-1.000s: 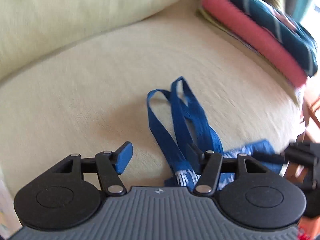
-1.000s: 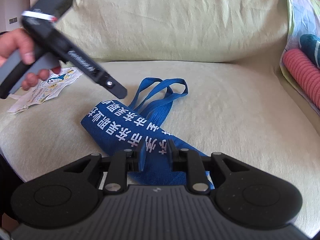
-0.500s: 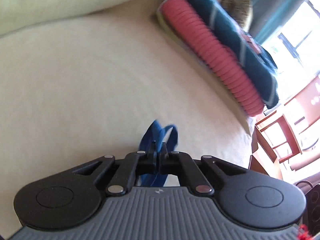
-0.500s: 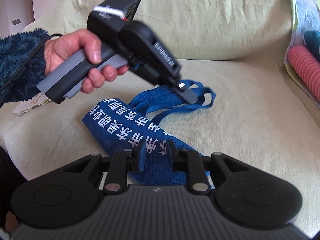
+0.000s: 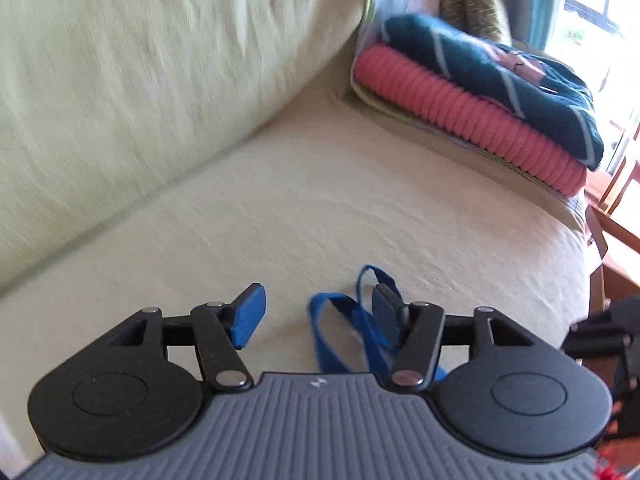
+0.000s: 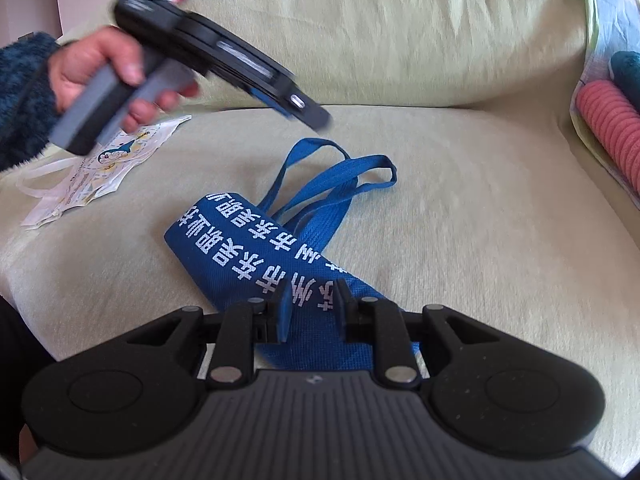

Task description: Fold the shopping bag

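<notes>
**Kid:** Grippers first. How many?

**Helper:** Two. The left gripper (image 5: 316, 310) hangs in the air at the upper left of the right view, in one hand (image 6: 100, 68). Its jaws have just been opening and stand wide apart. Nothing is pinched. The handles only show under the gap.

**Kid:** And the other?

**Helper:** The right gripper (image 6: 312, 306) sits low at the bottom middle. Its jaws are close together, with the bag's near end between them. I cannot tell if they squeeze it. I think it is there to stop the bag sliding.

**Kid:** Now the big things?

**Helper:** One seat (image 6: 480, 240) fills the middle. It is a soft flat place to fold on. One cushion (image 6: 400, 32) stands across the top. Two folded blankets (image 5: 472, 112), one pink and one dark, are stacked at the right edge, out of the way.

**Kid:** Where is the bag?

**Helper:** One blue bag (image 6: 248, 236) lies on the seat in the middle. It looks folded into a long strip. Two handles (image 6: 340, 176) stick out past its far end. I guess they need tucking in.

**Kid:** Smallest?

**Helper:** One white packet (image 6: 92, 172) lies flat at the left, apart from the bag.
</notes>
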Tool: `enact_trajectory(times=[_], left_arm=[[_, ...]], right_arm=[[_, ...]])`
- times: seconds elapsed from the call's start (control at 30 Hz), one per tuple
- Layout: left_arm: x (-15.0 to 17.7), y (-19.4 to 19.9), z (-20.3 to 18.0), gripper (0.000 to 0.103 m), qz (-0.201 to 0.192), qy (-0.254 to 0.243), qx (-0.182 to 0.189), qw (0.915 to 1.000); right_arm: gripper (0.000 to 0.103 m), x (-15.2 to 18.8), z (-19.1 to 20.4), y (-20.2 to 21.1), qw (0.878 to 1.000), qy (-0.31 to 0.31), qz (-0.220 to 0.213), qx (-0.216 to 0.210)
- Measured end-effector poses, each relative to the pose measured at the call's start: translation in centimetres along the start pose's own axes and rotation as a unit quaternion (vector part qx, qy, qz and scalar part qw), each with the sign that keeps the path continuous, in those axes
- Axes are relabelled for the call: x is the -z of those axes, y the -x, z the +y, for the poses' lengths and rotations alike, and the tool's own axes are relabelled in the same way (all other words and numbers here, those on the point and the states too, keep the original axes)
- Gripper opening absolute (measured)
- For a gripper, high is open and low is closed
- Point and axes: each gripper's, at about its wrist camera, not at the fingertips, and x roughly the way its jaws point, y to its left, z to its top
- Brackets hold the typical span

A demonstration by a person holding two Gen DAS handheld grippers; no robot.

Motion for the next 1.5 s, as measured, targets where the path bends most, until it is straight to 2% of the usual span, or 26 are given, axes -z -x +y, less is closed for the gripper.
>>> enact_trajectory(times=[0.07, 0.1, 0.13, 0.2, 0.27, 0.3, 0.33, 0.37, 0.4, 0.43, 0.5, 0.6, 0.67, 0.7, 0.73, 0.8, 0.87, 0.9, 0.93, 0.97, 1.0, 1.13, 1.23, 1.33, 1.5], left_arm=[[1.1, 2.0, -2.4, 0.061, -0.011, -0.081, 0.013, 0.9966], [1.8, 2.9, -3.9, 0.061, -0.014, -0.128, 0.02, 0.9914], [3.3, 3.5, -6.4, 0.061, -0.008, -0.202, 0.032, 0.9788], [7.0, 4.0, -11.1, 0.061, 0.01, -0.339, 0.051, 0.9394], [9.3, 3.4, -13.1, 0.06, 0.028, -0.398, 0.048, 0.9158], [10.1, 3.0, -13.6, 0.06, 0.036, -0.415, 0.042, 0.9082], [11.1, 2.2, -14.0, 0.059, 0.046, -0.442, 0.028, 0.8953], [11.6, 1.5, -14.2, 0.054, 0.053, -0.461, 0.012, 0.8858], [12.1, 1.0, -14.0, 0.054, 0.055, -0.476, -0.002, 0.8776], [12.1, 0.5, -13.8, 0.054, 0.057, -0.48, -0.004, 0.8752], [11.3, 0.4, -12.8, 0.054, 0.071, -0.458, 0.019, 0.8857], [10.3, 0.1, -11.4, 0.054, 0.093, -0.442, 0.048, 0.8911], [10.0, 0.1, -11.2, 0.054, 0.099, -0.439, 0.054, 0.8911], [10.0, 0.0, -11.1, 0.054, 0.101, -0.436, 0.056, 0.8924], [9.9, 0.1, -11.0, 0.054, 0.102, -0.433, 0.058, 0.8935], [9.9, 0.3, -10.8, 0.054, 0.101, -0.428, 0.059, 0.8959], [9.8, 0.3, -10.7, 0.054, 0.1, -0.42, 0.062, 0.8996], [9.8, 0.2, -10.7, 0.054, 0.1, -0.417, 0.064, 0.9013], [9.7, 0.2, -10.7, 0.054, 0.1, -0.413, 0.065, 0.903], [9.6, 0.2, -10.5, 0.054, 0.101, -0.406, 0.065, 0.906], [9.4, 0.1, -10.4, 0.054, 0.101, -0.399, 0.065, 0.9089], [8.4, 0.1, -10.4, 0.054, 0.109, -0.367, 0.073, 0.921], [7.9, 0.7, -10.5, 0.054, 0.122, -0.343, 0.096, 0.9262], [8.2, 1.7, -10.6, 0.054, 0.132, -0.329, 0.114, 0.9281], [8.6, 1.9, -9.9, 0.054, 0.127, -0.276, 0.109, 0.9465]], right_arm=[[0.019, 0.0, 0.1, 0.0, 1.0, -0.001, -0.001, 0.001], [0.019, 0.1, 0.3, 0.0, 1.0, -0.001, -0.002, 0.001], [0.019, 0.2, 0.3, 0.0, 1.0, -0.001, -0.003, 0.001], [0.019, -0.1, 0.2, -0.4, 1.0, 0.0, -0.003, 0.001], [0.019, -0.2, 0.1, -0.7, 1.0, 0.004, -0.002, 0.002], [0.019, -0.2, 0.1, -0.7, 1.0, 0.005, -0.002, 0.002], [0.019, -0.2, 0.1, -0.7, 1.0, 0.006, -0.002, 0.002], [0.019, -0.2, 0.1, -0.7, 1.0, 0.007, -0.001, 0.003], [0.019, -0.2, 0.1, -0.7, 1.0, 0.008, -0.002, 0.003], [0.019, -0.2, 0.1, -0.7, 1.0, 0.009, -0.002, 0.003], [0.019, -0.2, 0.1, -0.8, 1.0, 0.013, -0.004, 0.004], [0.023, -0.2, 0.1, -0.6, 0.999, 0.035, -0.02, -0.003], [0.043, 0.0, 0.0, 0.1, 0.997, 0.064, -0.035, -0.019], [0.049, 0.1, 0.0, 0.5, 0.995, 0.082, -0.042, -0.034], [0.06, 0.5, -0.1, 1.2, 0.991, 0.108, -0.05, -0.053], [0.062, 1.2, 0.2, 1.9, 0.983, 0.162, -0.058, -0.061], [0.06, 2.5, 1.0, 2.0, 0.965, 0.252, -0.061, -0.028], [0.058, 3.3, 1.5, 1.6, 0.949, 0.31, -0.062, 0.001], [0.051, 4.1, 1.8, 0.9, 0.93, 0.361, -0.065, 0.027], [0.049, 4.5, 1.6, 0.5, 0.923, 0.377, -0.073, 0.029], [0.048, 4.3, 1.2, 0.3, 0.928, 0.364, -0.077, 0.02], [0.045, 1.4, -0.7, 0.5, 0.969, 0.24, -0.04, -0.033], [0.044, -0.5, -2.0, 1.1, 0.984, 0.158, 0.01, -0.084], [0.044, -1.9, -3.6, 1.2, 0.984, 0.073, 0.068, -0.148], [0.044, -3.5, -6.9, -1.1, 0.963, -0.065, 0.146, -0.217]])
